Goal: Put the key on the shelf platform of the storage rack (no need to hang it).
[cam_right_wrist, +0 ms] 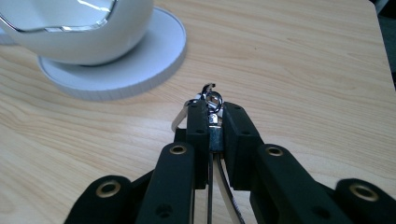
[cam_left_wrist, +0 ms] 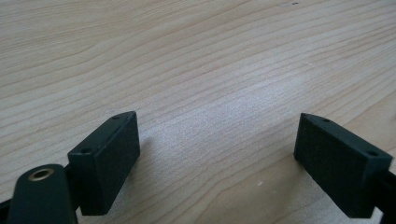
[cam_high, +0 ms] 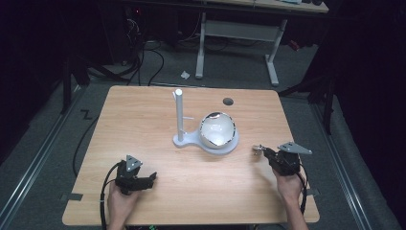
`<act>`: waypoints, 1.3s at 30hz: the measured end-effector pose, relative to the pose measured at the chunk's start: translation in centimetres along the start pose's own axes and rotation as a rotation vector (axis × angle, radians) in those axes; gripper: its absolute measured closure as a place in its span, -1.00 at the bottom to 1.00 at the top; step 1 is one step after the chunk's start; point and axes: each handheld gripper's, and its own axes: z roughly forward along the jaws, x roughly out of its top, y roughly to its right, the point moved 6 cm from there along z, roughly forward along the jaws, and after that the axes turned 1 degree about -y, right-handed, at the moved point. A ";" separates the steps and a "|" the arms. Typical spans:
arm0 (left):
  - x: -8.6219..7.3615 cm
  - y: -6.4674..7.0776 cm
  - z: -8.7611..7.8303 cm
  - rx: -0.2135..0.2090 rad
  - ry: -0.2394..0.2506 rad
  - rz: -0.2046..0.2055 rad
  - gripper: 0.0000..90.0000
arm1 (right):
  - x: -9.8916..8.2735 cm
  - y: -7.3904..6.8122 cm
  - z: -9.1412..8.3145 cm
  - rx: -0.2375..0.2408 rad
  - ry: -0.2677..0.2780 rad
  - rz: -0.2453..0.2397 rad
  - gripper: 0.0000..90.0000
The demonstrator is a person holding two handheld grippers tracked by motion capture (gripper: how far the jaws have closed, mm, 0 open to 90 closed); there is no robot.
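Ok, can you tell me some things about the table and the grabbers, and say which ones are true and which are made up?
1. The right gripper is shut on a small metal clasp. True.
2. The left gripper holds a spoon. False: its jaws stand open over bare table.
3. The white bowl sits on a white stand with an upright post. True.
4. The bowl lies beside the left gripper. False: it is nearer the table's middle.

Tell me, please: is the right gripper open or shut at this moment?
Shut on a small metal clasp. In the right gripper view, the right gripper has both jaws pressed against the clasp, whose hook sticks out beyond the tips.
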 end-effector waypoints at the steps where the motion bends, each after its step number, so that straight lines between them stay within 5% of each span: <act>1: 0.0 0.0 0.0 0.000 0.000 0.000 -0.68 | 0.2 -0.3 -0.5 0.013 0.009 0.003 0.83; 15: 0.0 0.0 0.0 0.000 0.000 0.000 -0.67 | 1.5 -3.2 -2.7 0.101 0.062 -0.058 0.83; 39: 0.0 0.0 0.0 0.000 0.001 -0.001 -0.67 | 4.9 -8.3 -3.1 0.285 0.117 -0.127 0.83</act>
